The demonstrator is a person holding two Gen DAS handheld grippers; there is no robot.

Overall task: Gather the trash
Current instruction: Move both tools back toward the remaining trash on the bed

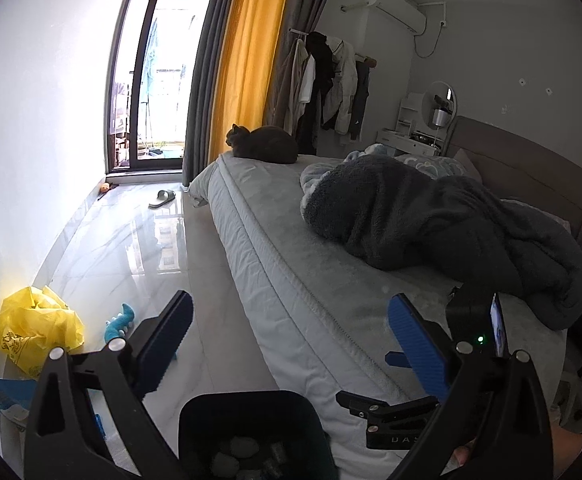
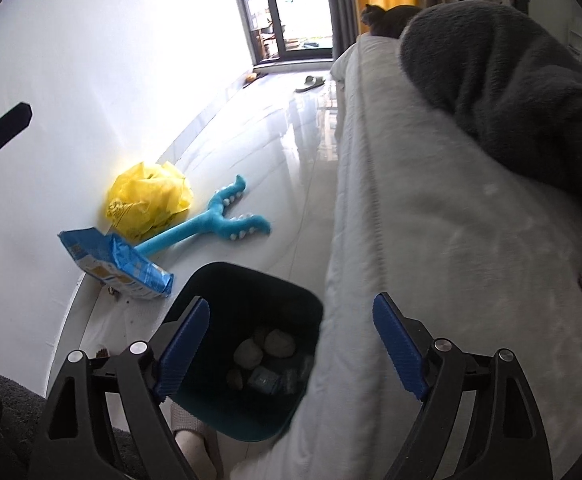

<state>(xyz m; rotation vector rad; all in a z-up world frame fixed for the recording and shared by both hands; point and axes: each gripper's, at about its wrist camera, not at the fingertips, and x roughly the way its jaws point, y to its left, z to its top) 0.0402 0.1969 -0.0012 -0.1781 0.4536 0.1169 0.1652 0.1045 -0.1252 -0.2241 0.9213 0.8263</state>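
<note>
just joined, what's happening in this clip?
A person with a gripper in each hand is collecting trash in a bedroom. Both the left gripper and right gripper are open and empty, above a dark bin beside the bed. The bin already holds crumpled wads. Left on the floor by the wall: a yellow plastic bag and a blue snack packet, plus a blue toy.

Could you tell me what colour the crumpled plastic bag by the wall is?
Yellow plastic bag, with faint printing; clearest in the right wrist view.
</note>
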